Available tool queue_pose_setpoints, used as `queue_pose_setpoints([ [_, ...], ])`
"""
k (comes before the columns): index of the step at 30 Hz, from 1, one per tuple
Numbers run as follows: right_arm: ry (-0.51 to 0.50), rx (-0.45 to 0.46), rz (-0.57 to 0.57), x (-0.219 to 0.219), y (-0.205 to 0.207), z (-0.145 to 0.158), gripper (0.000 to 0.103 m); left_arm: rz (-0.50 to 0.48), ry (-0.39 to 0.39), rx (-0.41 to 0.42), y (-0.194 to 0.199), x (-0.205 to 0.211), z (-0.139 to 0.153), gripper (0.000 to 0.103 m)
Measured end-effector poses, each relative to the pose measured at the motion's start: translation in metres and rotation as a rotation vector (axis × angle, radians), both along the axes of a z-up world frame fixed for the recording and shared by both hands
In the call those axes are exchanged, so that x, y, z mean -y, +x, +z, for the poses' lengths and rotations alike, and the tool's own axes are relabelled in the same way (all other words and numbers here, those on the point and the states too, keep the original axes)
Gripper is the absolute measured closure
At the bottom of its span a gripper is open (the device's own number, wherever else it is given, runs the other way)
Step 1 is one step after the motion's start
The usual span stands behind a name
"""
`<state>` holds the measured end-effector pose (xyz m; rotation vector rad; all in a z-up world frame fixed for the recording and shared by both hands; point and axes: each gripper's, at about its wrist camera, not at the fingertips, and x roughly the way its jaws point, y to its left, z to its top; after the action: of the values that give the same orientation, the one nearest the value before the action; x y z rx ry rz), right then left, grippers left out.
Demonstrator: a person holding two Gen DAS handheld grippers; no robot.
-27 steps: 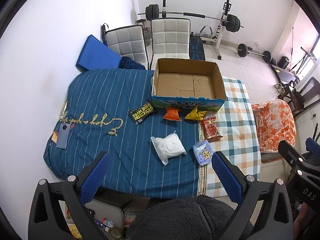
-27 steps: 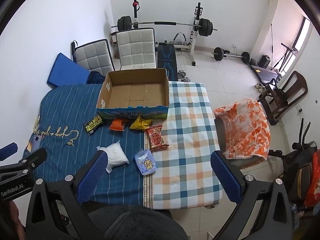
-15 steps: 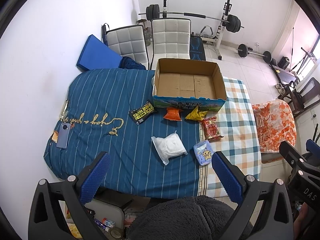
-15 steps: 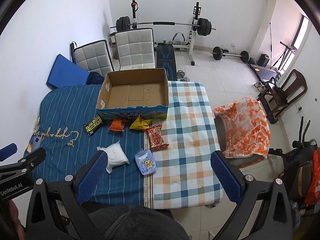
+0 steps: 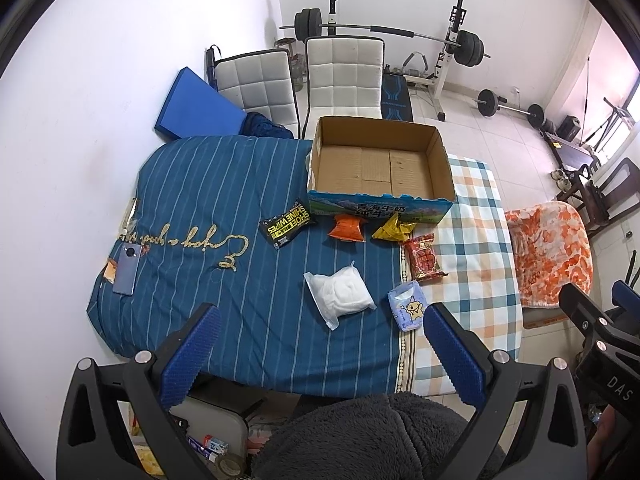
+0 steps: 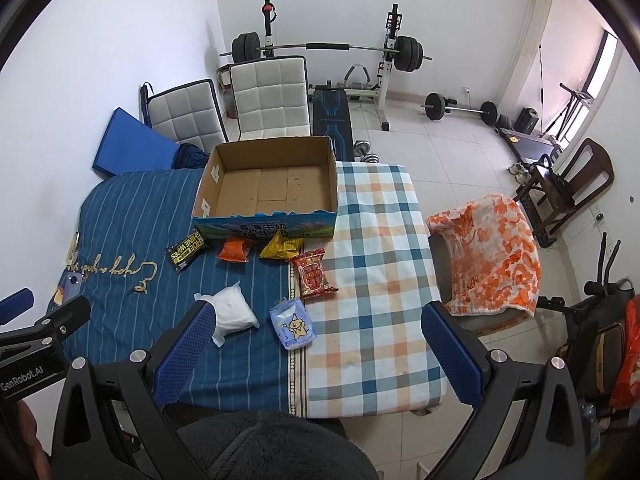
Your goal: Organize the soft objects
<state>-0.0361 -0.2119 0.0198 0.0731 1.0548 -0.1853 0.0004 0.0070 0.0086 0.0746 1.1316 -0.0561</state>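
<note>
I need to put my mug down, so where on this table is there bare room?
The checked cloth is bare right of the red snack pack and the cardboard box. The striped blue cloth is bare between the phone and the wipes pack. The strip before the box is crowded.

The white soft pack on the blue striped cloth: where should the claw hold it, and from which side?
Probably grip the white soft pack across its puffy middle, coming from above. It lies flat and tilted on the blue striped cloth, free of the neighbouring blue cartoon pack, so both long edges are open; the thin sealed corner nearest the camera would likely slip.
</note>
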Motion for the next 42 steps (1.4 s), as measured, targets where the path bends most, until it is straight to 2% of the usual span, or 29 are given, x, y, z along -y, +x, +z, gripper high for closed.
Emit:
queue_pose_setpoints([
  [24,0.006,0.019,-0.015,0.002,0.004,0.004,0.0,0.008,0.0,0.027,0.009,-0.001,0.005,0.0],
  [42,0.008,0.035,-0.013,0.002,0.021,0.01,0.0,0.003,0.0,0.022,0.016,0.003,0.006,0.0],
])
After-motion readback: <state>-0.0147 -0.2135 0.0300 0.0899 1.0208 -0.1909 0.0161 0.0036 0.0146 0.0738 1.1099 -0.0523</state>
